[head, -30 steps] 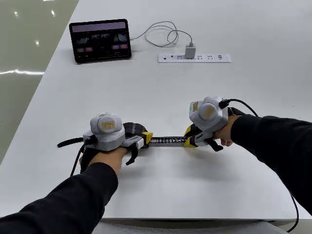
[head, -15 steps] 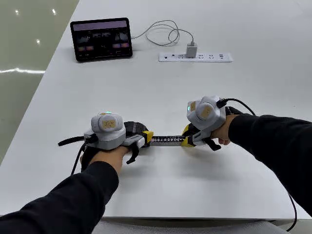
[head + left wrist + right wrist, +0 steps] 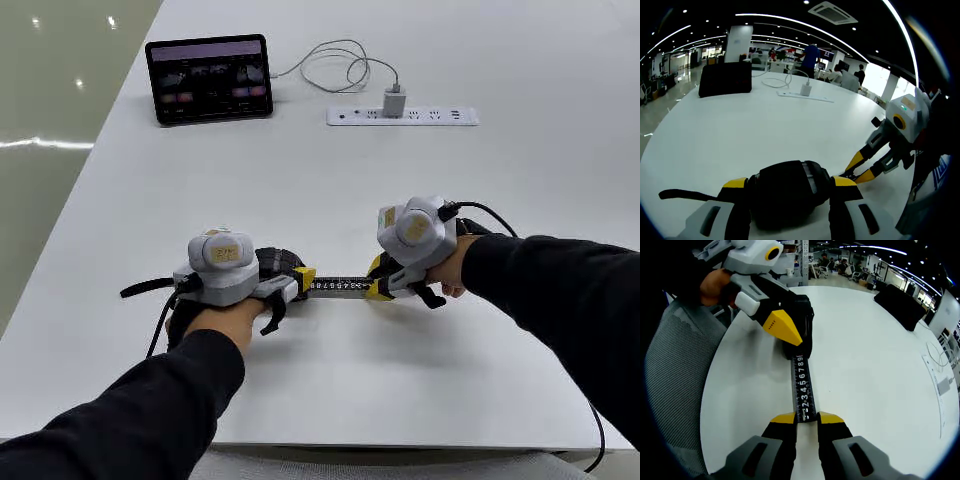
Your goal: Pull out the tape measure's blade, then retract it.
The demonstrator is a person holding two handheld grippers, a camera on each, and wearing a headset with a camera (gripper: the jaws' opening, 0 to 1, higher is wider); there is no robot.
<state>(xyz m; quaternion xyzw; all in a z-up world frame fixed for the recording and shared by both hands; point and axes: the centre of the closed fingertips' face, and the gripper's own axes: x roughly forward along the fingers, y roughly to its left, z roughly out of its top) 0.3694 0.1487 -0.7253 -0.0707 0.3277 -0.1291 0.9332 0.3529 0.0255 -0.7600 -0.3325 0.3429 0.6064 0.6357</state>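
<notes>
A black tape measure case [image 3: 785, 192] sits on the white table between the yellow-tipped jaws of my left gripper [image 3: 790, 184], which is shut on it; the case [image 3: 276, 264] and left gripper [image 3: 290, 283] lie at the near left in the head view. A short length of numbered blade [image 3: 802, 390] runs from the case [image 3: 799, 325] to my right gripper [image 3: 806, 418], shut on the blade's end. From above, the blade [image 3: 338, 286] spans the gap to the right gripper [image 3: 373, 289].
A tablet [image 3: 209, 78] stands at the far left of the table [image 3: 330, 190]. A white power strip [image 3: 403, 116] with a plugged charger and coiled cable [image 3: 340, 68] lies at the back. The floor drops off past the table's left edge.
The right gripper has moved left toward the case, and the exposed blade has grown shorter. The left gripper and case have stayed in place.
</notes>
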